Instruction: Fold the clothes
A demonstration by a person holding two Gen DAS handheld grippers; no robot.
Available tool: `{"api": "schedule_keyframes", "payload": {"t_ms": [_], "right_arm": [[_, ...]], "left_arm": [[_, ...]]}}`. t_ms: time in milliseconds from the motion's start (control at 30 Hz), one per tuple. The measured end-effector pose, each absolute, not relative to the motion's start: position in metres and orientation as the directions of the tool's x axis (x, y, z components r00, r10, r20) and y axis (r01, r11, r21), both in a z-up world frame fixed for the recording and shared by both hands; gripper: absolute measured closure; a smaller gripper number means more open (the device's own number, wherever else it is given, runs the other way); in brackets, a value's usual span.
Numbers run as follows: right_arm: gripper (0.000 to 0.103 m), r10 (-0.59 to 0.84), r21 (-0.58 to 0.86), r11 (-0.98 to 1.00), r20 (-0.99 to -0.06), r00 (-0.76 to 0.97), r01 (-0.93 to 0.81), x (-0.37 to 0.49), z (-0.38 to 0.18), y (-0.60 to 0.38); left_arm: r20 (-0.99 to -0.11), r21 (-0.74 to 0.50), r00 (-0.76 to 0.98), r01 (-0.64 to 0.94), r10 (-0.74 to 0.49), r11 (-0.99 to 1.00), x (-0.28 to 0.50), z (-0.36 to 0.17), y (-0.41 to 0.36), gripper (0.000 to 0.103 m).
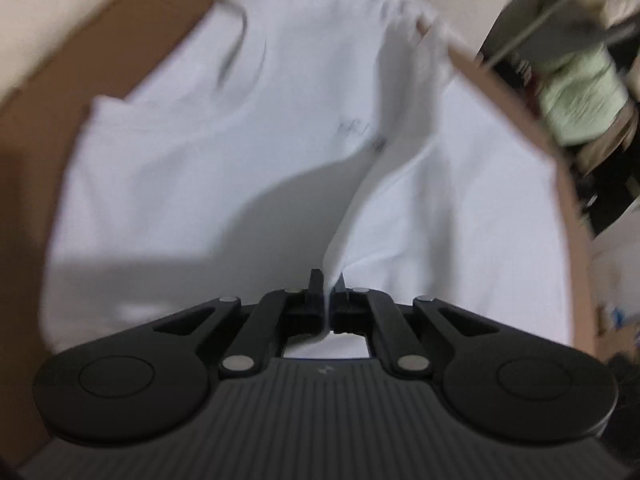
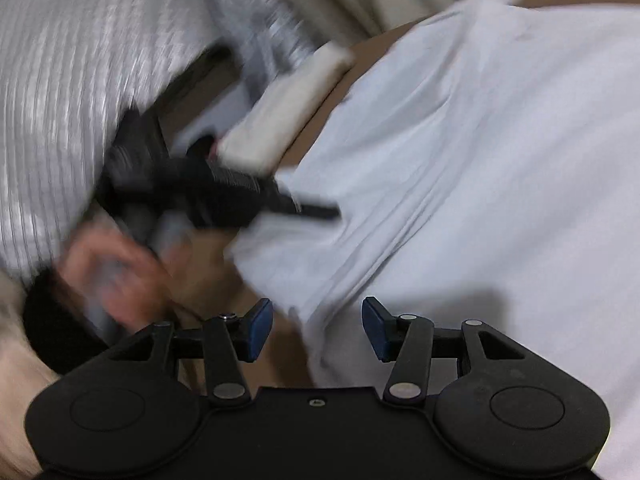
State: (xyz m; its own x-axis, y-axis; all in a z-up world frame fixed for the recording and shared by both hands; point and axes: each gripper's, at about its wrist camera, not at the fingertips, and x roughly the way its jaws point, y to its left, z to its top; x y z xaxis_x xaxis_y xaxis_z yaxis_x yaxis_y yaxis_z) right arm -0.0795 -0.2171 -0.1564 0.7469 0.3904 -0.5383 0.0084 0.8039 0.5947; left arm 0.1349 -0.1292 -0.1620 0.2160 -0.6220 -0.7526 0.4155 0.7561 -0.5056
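Observation:
A white T-shirt (image 1: 224, 152) lies spread on a brown table (image 1: 36, 184). My left gripper (image 1: 328, 284) is shut on a pinched fold of the shirt and lifts a ridge of cloth (image 1: 392, 168) above the rest. In the right wrist view the same shirt (image 2: 480, 140) fills the right side, creased near its edge. My right gripper (image 2: 317, 328) is open and empty, its blue pads just over the shirt's edge. The left gripper (image 2: 320, 212) shows there too, blurred, held by a hand (image 2: 116, 276) and shut on the cloth.
The table's brown edge (image 1: 568, 184) curves along the right, with dark shelving and a pale green bundle (image 1: 580, 92) beyond it. A person in a grey ribbed top (image 2: 60, 100) stands at the left. A small off-white block (image 2: 288, 108) sits above the left gripper.

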Motion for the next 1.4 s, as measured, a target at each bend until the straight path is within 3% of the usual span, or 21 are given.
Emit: {"api": "schedule_keyframes", "payload": {"t_ms": [133,267,333,400,533,600,633,667,700,767,900,967,1100,1200,1233,1267,1300,1400], "right_arm": [[0.047,0.392,0.554,0.831,-0.531,0.751,-0.042,-0.076,-0.156,-0.198],[0.047,0.361,0.534,0.845,-0.565,0.742,-0.004,-0.068,-0.174,-0.191],[0.046,0.356,0.527,0.85,-0.55,0.756,-0.016,-0.07,-0.174,-0.187],[0.045,0.364,0.516,0.855,-0.533,0.764,-0.048,-0.07,-0.171,-0.182],[0.046,0.422,0.465,0.869,-0.513,0.747,-0.171,-0.06,-0.164,-0.165],[0.059,0.381,0.396,0.903,-0.556,0.739,-0.167,-0.051,-0.167,-0.156],[0.082,0.358,0.361,0.918,-0.576,0.735,-0.164,-0.047,-0.169,-0.151],[0.088,0.345,0.369,0.92,-0.594,0.727,-0.134,-0.042,-0.17,-0.153],[0.089,0.373,0.431,0.895,-0.58,0.724,-0.116,-0.044,-0.169,-0.16],[0.09,0.441,0.576,0.814,-0.529,0.725,-0.075,-0.049,-0.165,-0.173],[0.09,0.54,0.721,0.689,-0.443,0.716,-0.073,-0.065,-0.162,-0.188],[0.09,0.587,0.812,0.582,-0.382,0.714,-0.044,-0.063,-0.176,-0.2],[0.09,0.534,0.748,0.663,-0.487,0.691,0.014,-0.059,-0.185,-0.19],[0.087,0.477,0.669,0.743,-0.521,0.708,-0.008,-0.061,-0.176,-0.175],[0.082,0.456,0.634,0.773,-0.527,0.718,-0.025,-0.062,-0.17,-0.17],[0.067,0.434,0.594,0.803,-0.536,0.724,-0.041,-0.063,-0.164,-0.165],[0.063,0.426,0.572,0.818,-0.54,0.726,-0.055,-0.062,-0.161,-0.163],[0.066,0.417,0.566,0.823,-0.546,0.726,-0.046,-0.067,-0.158,-0.161]], "left_arm": [[-0.783,-0.369,0.369,0.372,-0.5,0.852,0.126,-0.148,-0.089,0.101],[-0.818,-0.504,0.206,0.193,-0.537,0.842,0.143,-0.2,-0.064,0.1],[-0.797,-0.538,0.215,0.172,-0.565,0.825,0.146,-0.195,-0.06,0.09],[-0.768,-0.567,0.234,0.186,-0.596,0.803,0.142,-0.188,-0.059,0.051],[-0.76,-0.572,0.2,0.244,-0.618,0.783,0.135,-0.186,-0.07,0.042],[-0.777,-0.56,0.186,0.23,-0.601,0.796,0.133,-0.191,-0.069,0.038],[-0.778,-0.562,0.188,0.221,-0.6,0.797,0.132,-0.192,-0.066,0.038],[-0.778,-0.563,0.19,0.212,-0.599,0.798,0.131,-0.194,-0.063,0.038],[-0.78,-0.561,0.192,0.206,-0.596,0.802,0.13,-0.195,-0.059,0.051],[-0.802,-0.522,0.207,0.216,-0.561,0.825,0.127,-0.189,-0.049,0.101],[-0.764,-0.597,0.156,0.195,-0.625,0.778,0.133,-0.177,-0.028,0.102],[-0.834,-0.466,0.146,0.329,-0.532,0.821,0.126,-0.167,-0.05,0.101],[-0.918,-0.261,0.136,0.5,-0.373,0.826,0.117,-0.168,-0.08,0.1],[-0.933,-0.24,0.113,0.508,-0.34,0.827,0.121,-0.17,-0.072,0.1],[-0.938,-0.223,0.116,0.523,-0.328,0.823,0.121,-0.167,-0.071,0.1],[-0.941,-0.208,0.117,0.536,-0.316,0.818,0.122,-0.165,-0.07,0.1],[-0.946,-0.2,0.111,0.544,-0.306,0.815,0.121,-0.166,-0.069,0.1],[-0.957,-0.176,0.093,0.566,-0.275,0.806,0.119,-0.17,-0.065,0.101]]}}
